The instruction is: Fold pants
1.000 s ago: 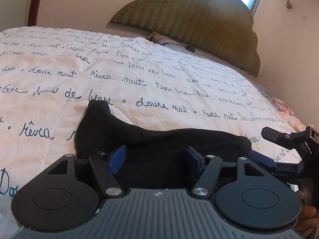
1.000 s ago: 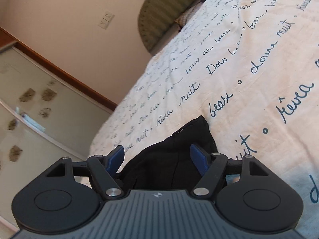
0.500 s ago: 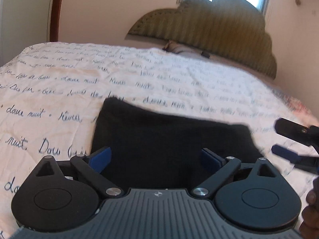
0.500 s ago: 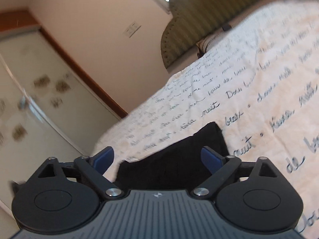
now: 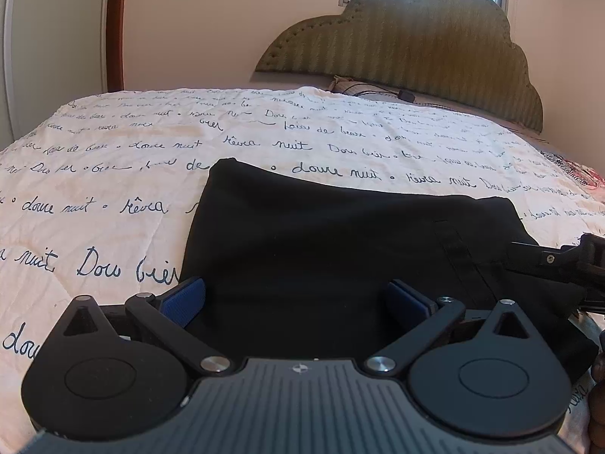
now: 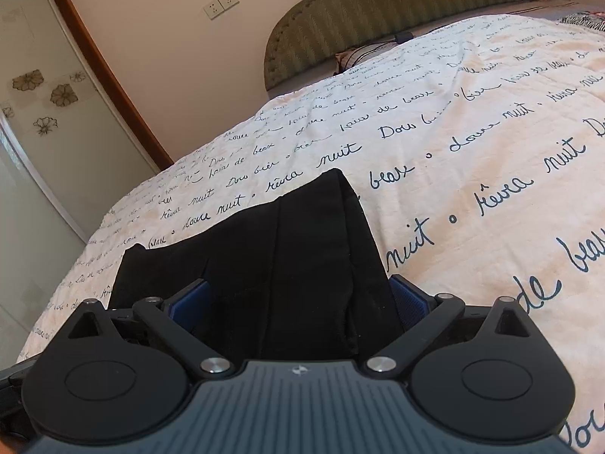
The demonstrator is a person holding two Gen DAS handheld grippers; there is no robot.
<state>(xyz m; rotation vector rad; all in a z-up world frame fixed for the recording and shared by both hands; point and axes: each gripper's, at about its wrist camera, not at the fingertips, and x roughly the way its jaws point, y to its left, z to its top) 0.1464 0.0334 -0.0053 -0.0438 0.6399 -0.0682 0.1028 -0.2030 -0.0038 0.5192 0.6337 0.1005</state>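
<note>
Left claw: the left gripper [image 5: 296, 300] has its two blue pads [image 5: 184, 297] spread wide apart, and nothing is pinched between them.
Left claw contact: black cloth lies between and under the pads; if the pads touch it, I cannot tell.
Right claw: the right gripper [image 6: 298, 300] is also spread wide, with the blue pads [image 6: 407, 299] at the two sides of a ridge of black cloth.
Right claw contact: the cloth passes between the pads and partly hides the left one; they do not press on it, but a light touch I cannot exclude.
Task thing: the black pants [image 5: 332, 249] lie folded and rather flat on the bed, directly in front of the left claw and reaching to its right.
Same thing, right view: the pants [image 6: 287, 249] stretch forward and to the left from the right claw, ending in a pointed corner ahead.
Other claw in left view: the right gripper [image 5: 559, 265] shows at the right edge, over the right end of the pants.
Around: a white bedspread [image 5: 113, 174] with blue written words lies under the pants on all sides.
Far ahead: a green padded headboard [image 5: 423, 38] stands against the wall.
</note>
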